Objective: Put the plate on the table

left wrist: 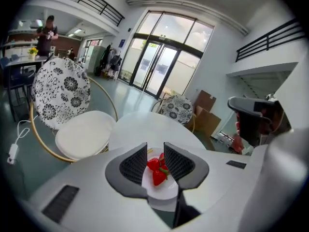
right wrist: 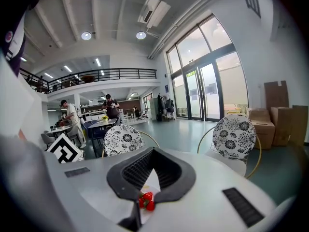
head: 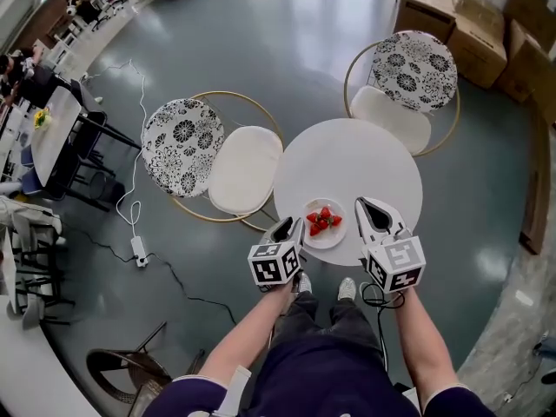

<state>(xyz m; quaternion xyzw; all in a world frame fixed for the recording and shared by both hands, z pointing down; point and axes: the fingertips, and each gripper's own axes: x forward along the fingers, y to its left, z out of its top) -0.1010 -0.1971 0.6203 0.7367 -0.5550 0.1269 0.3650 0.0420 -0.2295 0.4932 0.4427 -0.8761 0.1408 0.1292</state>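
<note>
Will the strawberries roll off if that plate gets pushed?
Maybe: the strawberries lie loose on the shallow plate, so a quick shove might scatter them. The plate looks stiff and smooth, so it would likely slide on the white table.

Round tabletop: one. Plate, lower middle of frame: one. Strawberries on it: three showing. Chairs with patterned backs: two, left chair and upper-right chair. Tongs: two, left tongs and right tongs. Cardboard boxes, upper right corner: at least three.
</note>
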